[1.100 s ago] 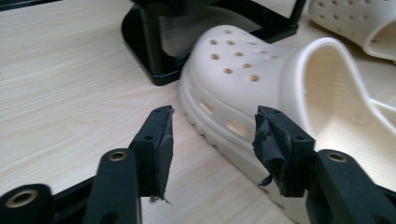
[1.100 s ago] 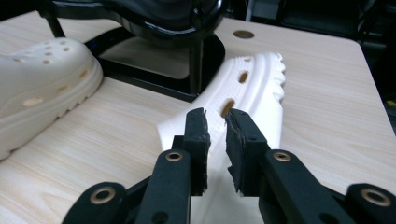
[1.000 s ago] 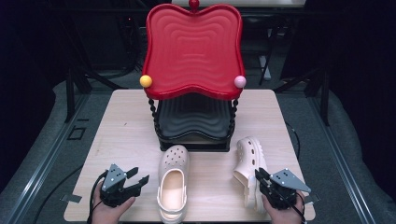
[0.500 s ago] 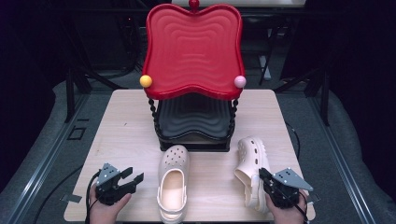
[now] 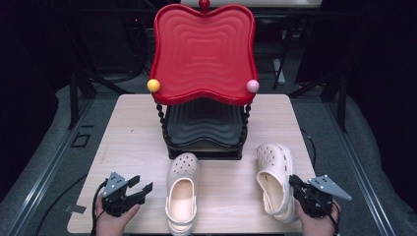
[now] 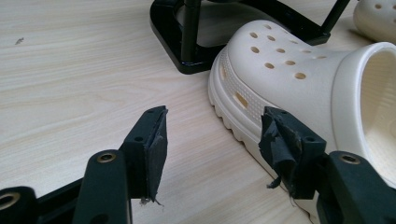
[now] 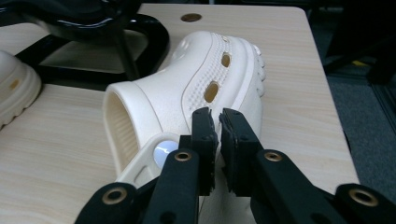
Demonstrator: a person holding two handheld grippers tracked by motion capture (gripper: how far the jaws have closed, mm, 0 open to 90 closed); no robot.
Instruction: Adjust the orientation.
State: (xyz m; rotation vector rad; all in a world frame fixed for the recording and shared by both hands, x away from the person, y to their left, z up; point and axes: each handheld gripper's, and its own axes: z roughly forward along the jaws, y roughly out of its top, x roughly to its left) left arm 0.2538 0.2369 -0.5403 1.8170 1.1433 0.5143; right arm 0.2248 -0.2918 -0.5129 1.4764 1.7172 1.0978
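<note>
Two cream clogs lie on the wooden table [image 5: 133,132]. The left clog [image 5: 182,196] [image 6: 289,79] stands upright, toe toward the stand. My left gripper [image 5: 140,183] [image 6: 212,121] sits just left of it, open; its jaws have just been opening and nothing is between them. The right clog [image 5: 273,182] [image 7: 187,88] is tipped onto its side. My right gripper [image 5: 293,180] [image 7: 218,114] is at its heel-side edge with the jaws nearly together, pinching the clog's rim by the strap rivet. Those jaws closed, then eased slightly open.
A two-tier stand sits mid-table behind the clogs, with a red wavy tray [image 5: 204,49] on top and a black tray [image 5: 204,123] below. The stand's black base [image 6: 187,51] is near the left clog's toe. The table's right edge [image 7: 327,93] is near the right clog.
The right gripper and the right clog have shifted together to the right and toward the near edge. The left gripper has kept its place, and its jaws stand wider apart.
</note>
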